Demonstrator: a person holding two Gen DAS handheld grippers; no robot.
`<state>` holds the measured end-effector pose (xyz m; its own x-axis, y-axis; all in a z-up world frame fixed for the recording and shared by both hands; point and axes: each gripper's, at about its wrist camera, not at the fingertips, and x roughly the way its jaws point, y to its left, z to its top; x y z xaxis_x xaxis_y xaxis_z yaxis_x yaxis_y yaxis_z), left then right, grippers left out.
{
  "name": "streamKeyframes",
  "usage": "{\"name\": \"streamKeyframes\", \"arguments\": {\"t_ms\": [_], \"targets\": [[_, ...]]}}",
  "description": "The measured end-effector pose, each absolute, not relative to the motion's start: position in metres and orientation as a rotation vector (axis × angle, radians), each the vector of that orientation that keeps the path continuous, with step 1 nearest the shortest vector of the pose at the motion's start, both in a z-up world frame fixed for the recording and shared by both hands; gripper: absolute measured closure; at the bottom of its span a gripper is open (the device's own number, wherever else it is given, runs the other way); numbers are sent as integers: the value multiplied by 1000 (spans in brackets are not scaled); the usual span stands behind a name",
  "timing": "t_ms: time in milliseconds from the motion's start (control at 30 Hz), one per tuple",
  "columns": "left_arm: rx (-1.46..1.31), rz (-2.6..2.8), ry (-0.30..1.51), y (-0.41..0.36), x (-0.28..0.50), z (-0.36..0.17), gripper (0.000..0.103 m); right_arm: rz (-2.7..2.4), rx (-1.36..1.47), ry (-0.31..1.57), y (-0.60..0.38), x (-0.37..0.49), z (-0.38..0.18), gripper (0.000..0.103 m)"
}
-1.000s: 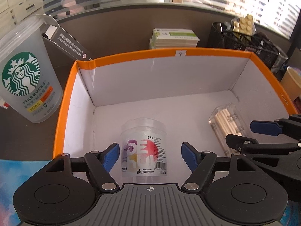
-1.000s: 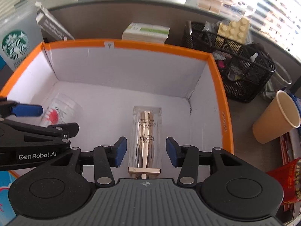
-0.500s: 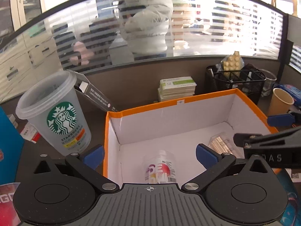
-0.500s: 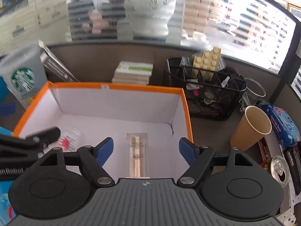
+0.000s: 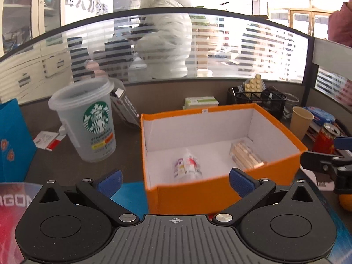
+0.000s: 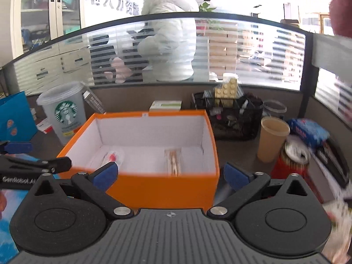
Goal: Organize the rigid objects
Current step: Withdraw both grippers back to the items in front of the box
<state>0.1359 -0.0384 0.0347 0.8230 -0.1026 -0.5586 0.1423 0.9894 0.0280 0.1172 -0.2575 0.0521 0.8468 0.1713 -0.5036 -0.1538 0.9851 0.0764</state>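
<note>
Inside the orange box (image 5: pixel 220 189) lie a clear jar (image 5: pixel 187 168) and a clear stick case (image 5: pixel 246 156); left gripper (image 5: pixel 175 179) and right gripper (image 6: pixel 169 172) fingers spread apart, empty.

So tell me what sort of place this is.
Most likely an office desk: a striped frosted glass partition at its back, a black wire-mesh desk organiser holding small supplies, and cream filing cabinets beyond.
</note>
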Motion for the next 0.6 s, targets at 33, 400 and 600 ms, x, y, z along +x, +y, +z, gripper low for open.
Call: {"name": "streamKeyframes", "arguments": {"t_ms": [33, 400, 600], "targets": [[77, -130, 592, -39, 131, 30, 0, 171, 35, 537, -257, 111, 46, 0], [92, -189, 622, -43, 79, -36, 0, 52, -75, 578, -254, 52, -29, 2], [98, -241, 601, -55, 67, -55, 0, 24, -85, 595, -264, 29, -55, 3]]}}
